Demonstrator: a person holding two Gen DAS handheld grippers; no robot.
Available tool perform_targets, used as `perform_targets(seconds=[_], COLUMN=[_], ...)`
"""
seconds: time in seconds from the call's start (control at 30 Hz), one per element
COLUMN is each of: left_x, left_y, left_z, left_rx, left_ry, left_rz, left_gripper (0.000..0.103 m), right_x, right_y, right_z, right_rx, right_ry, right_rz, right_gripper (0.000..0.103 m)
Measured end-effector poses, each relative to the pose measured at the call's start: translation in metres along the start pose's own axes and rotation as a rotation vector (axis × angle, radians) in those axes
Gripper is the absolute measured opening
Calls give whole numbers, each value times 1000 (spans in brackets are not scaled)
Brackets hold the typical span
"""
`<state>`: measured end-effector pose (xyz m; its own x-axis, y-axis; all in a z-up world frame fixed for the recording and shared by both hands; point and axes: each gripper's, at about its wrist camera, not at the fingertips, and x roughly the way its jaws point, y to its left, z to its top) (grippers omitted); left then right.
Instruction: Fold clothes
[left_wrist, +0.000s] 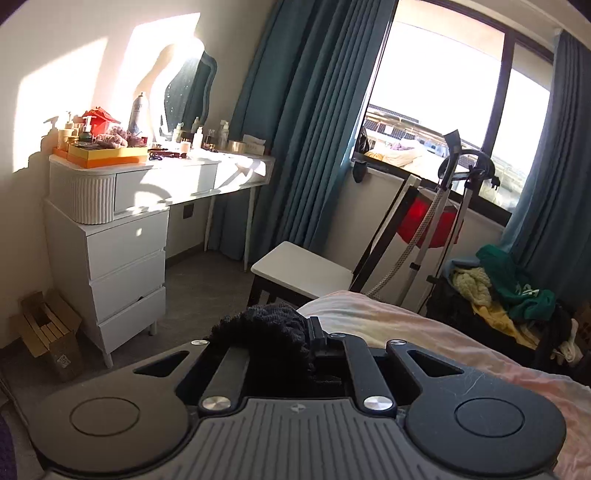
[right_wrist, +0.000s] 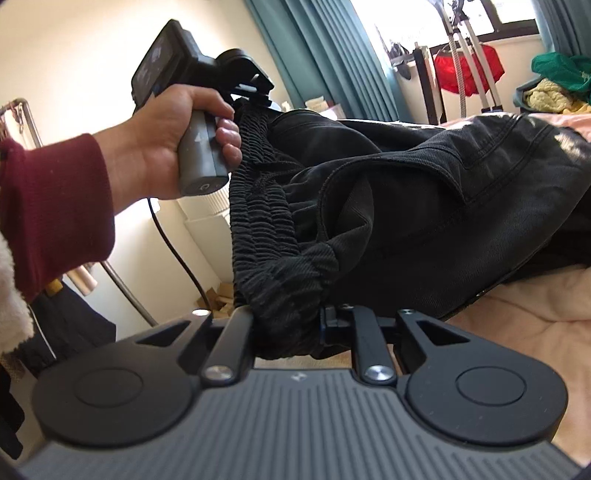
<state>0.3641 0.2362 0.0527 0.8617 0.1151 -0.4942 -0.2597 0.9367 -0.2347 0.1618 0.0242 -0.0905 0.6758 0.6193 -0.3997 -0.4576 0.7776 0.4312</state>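
Observation:
A pair of black trousers (right_wrist: 424, 199) with a gathered elastic waistband (right_wrist: 266, 236) hangs between my two grippers over the pink bed (right_wrist: 524, 325). My right gripper (right_wrist: 291, 325) is shut on one end of the waistband. My left gripper (right_wrist: 255, 107), held in a hand with a dark red sleeve, grips the other end up and to the left. In the left wrist view my left gripper (left_wrist: 280, 343) is shut on a bunch of black waistband fabric (left_wrist: 266, 325), with the bed (left_wrist: 424, 325) beyond. The fingertips are hidden by the cloth.
A white dressing table (left_wrist: 155, 177) with drawers and bottles stands left. A white stool (left_wrist: 299, 269) sits by the bed. A garment steamer (left_wrist: 454, 206) and a heap of clothes (left_wrist: 506, 284) stand by the window. A clothes rack (right_wrist: 122, 280) is at left.

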Motion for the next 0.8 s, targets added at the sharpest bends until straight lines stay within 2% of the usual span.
perform_targets(seconds=[0.13, 0.17, 0.27, 0.33, 0.37, 0.4, 0.43, 0.47, 0.5, 0.63, 0.67, 0.7, 0.73, 0.8], left_x=[24, 22, 15, 3, -7, -19, -31, -45, -60, -118, -134, -150, -162, -181], left_y=[35, 46, 61, 67, 67, 66, 65, 62, 59, 41, 34, 27, 22, 15], left_z=[-39, -48, -51, -50, -51, -52, -54, -55, -57, -67, -73, -79, -88, -108], left_rx=[-45, -48, -73, -69, -55, -37, -20, -3, 13, 51, 55, 59, 57, 48], left_ry=[67, 68, 64, 75, 66, 53, 40, 26, 12, -23, -33, -44, -45, -36], left_rz=[4, -6, -39, -47, -23, 8, 39, 39, 30, -8, -24, -40, -38, -26], left_gripper=[14, 15, 27, 45, 64, 75, 85, 91, 95, 100, 102, 103, 103, 103], right_x=[35, 37, 34, 30, 28, 26, 23, 18, 11, -11, -14, -15, -16, -21], right_y=[-10, -11, -11, -10, -10, -9, -8, -7, -8, -11, -11, -11, -10, -11], right_z=[-26, -29, -33, -31, -29, -27, -27, -27, -26, -20, -20, -22, -24, -30], right_rx=[-6, -7, -33, -40, -39, -40, -53, -63, -64, -53, -50, -40, -31, -20], right_ry=[110, 110, 100, 107, 114, 123, 137, 141, 137, 138, 146, 159, 169, 154], right_rz=[-50, -45, -39, -40, -38, -40, -51, -63, -73, -90, -92, -84, -76, -61], right_gripper=[18, 19, 22, 26, 32, 39, 42, 49, 55, 58, 63, 74, 96, 96])
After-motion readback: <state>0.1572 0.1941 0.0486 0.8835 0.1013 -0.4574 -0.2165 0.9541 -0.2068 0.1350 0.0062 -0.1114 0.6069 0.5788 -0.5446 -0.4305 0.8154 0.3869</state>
